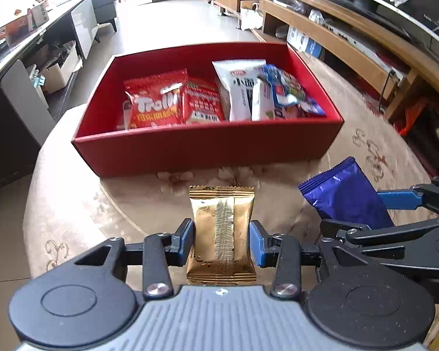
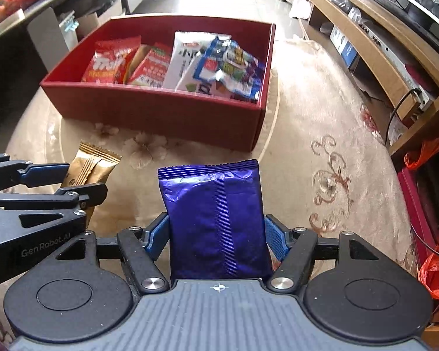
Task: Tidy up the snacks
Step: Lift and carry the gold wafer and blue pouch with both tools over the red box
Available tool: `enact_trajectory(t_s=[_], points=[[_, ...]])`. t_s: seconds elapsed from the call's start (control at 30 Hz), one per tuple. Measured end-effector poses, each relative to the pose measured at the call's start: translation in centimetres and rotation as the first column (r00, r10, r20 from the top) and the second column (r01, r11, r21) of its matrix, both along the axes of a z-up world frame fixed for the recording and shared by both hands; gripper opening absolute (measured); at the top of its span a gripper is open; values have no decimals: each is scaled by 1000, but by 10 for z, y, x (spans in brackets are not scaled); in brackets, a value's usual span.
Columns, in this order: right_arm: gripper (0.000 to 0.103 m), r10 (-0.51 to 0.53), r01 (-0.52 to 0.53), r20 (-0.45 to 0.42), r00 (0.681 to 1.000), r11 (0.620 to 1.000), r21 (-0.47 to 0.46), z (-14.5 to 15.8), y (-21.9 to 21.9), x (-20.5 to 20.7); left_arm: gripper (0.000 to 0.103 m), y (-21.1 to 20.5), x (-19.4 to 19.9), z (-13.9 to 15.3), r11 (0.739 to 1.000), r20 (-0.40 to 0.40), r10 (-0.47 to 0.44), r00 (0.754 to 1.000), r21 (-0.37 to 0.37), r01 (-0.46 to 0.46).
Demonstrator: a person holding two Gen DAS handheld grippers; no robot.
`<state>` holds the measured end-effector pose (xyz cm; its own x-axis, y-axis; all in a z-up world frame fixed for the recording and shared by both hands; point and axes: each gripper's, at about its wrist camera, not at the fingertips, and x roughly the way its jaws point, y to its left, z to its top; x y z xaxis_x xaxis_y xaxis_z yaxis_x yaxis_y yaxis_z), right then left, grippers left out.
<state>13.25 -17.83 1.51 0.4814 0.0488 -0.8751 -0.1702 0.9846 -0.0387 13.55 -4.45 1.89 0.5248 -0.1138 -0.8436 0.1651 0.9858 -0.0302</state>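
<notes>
Left wrist view: the left gripper [image 1: 222, 241] clamps its blue pads tight on a gold snack packet [image 1: 222, 231], held upright above a beige floral tablecloth [image 1: 73, 204]. Right wrist view: the right gripper [image 2: 216, 237], jaws about half open, grips a wider blue foil packet [image 2: 216, 219] by its sides. Just beyond both stands a red box [image 1: 205, 149], already holding a red Trolli bag [image 1: 156, 102], a white packet [image 1: 240, 87] and a blue-and-white bag [image 1: 289, 90].
</notes>
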Motion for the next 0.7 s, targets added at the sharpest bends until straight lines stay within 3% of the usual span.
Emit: enact_trajectory(t_s=[0.7], points=[[74, -27, 21, 104, 994, 998, 53, 29, 5, 20, 36, 9, 22, 31, 998, 96, 53, 994, -21, -51]])
